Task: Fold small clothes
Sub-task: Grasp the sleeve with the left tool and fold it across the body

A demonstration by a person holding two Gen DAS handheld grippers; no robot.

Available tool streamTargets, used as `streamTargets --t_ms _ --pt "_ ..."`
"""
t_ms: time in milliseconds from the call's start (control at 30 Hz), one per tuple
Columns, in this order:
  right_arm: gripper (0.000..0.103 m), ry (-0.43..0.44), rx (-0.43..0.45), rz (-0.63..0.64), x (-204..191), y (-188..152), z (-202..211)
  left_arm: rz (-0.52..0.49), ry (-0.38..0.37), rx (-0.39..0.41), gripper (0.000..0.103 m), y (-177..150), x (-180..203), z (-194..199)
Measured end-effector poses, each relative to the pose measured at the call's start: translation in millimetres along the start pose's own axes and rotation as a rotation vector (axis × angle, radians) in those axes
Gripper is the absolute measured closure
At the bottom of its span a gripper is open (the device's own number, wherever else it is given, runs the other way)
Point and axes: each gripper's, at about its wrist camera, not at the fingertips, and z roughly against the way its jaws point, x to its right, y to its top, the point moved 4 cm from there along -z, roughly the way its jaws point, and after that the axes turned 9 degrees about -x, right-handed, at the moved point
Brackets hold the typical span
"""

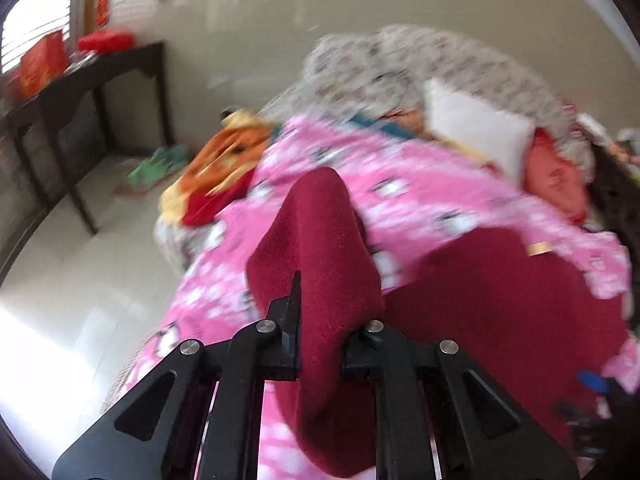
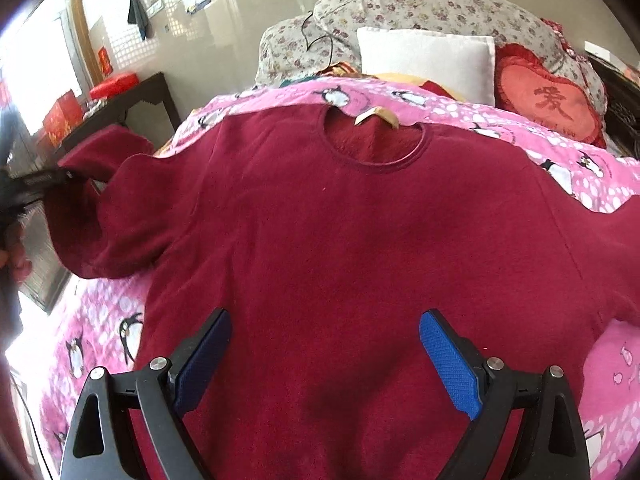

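A dark red fleece sweater (image 2: 340, 248) lies spread front-up on a pink penguin-print blanket (image 2: 420, 100), neck hole toward the pillows. Its left sleeve (image 1: 320, 264) is lifted off the bed, pinched in my left gripper (image 1: 320, 320), whose jaws are shut on the cloth. From the right wrist view that gripper (image 2: 60, 178) shows at the far left edge, gripping the sleeve end (image 2: 92, 184). My right gripper (image 2: 324, 344) hovers over the sweater's lower middle, blue pads (image 2: 448, 364) spread wide with nothing between them.
A white pillow (image 2: 428, 60), a red heart cushion (image 2: 552, 96) and a floral quilt (image 2: 400, 4) pile at the bed's head. An orange plush toy (image 1: 224, 160) lies at the bed's left edge. A dark side table (image 1: 100, 80) with red boxes stands by the window.
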Motion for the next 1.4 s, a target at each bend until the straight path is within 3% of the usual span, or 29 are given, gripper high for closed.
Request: streamTargets --t_ms 200,300,433,500,600,767,900,1000,1067,1100,1133,1167,1200,1233,1300,1400 --pt "0.009 0.005 0.054 -0.034 14 5 25 -0.096 -0.264 0.092 0.092 19 93 63" --pt "0.009 0.009 0.070 -0.074 30 8 32 -0.170 -0.327 0.101 0.092 12 139 69" --pt "0.009 0.002 0.096 -0.180 72 11 44 -0.240 -0.353 0.017 0.092 -18 186 20" --pt "0.009 -0.005 0.101 -0.238 92 10 48 -0.291 -0.408 -0.057 0.090 -47 212 -16" --pt "0.009 -0.015 0.103 -0.300 119 10 54 -0.350 -0.431 -0.145 0.072 -80 236 -51" --pt "0.009 -0.030 0.069 -0.253 127 13 50 -0.373 -0.447 -0.206 0.067 -106 244 -55" --pt "0.009 -0.039 0.028 -0.195 115 12 32 -0.342 -0.462 -0.151 0.036 -102 220 -24" --pt "0.009 -0.049 -0.018 -0.118 103 14 6 -0.317 -0.439 -0.084 0.031 -98 190 -4" --pt "0.015 -0.100 -0.028 -0.075 98 16 -9 -0.297 -0.385 -0.059 0.031 -95 169 0" --pt "0.027 -0.160 -0.026 -0.043 95 18 -16 -0.286 -0.342 -0.046 0.031 -92 158 -1" --pt "0.048 -0.195 -0.018 -0.017 92 19 -18 -0.277 -0.302 -0.036 0.031 -90 149 -2" --pt "0.062 -0.242 -0.002 0.030 88 20 -19 -0.260 -0.253 -0.028 0.031 -86 136 -5" --pt "0.086 -0.264 0.010 0.063 84 22 -19 -0.247 -0.231 -0.026 0.031 -85 128 -7" --pt "0.093 -0.250 0.013 0.066 83 24 -18 -0.233 -0.215 -0.025 0.031 -82 121 -10" --pt "0.095 -0.192 0.023 0.047 84 29 -8 -0.202 -0.182 -0.018 0.031 -76 108 -16" --pt "0.095 -0.246 0.137 0.058 91 45 29 -0.181 -0.147 -0.004 0.031 -75 99 -22"
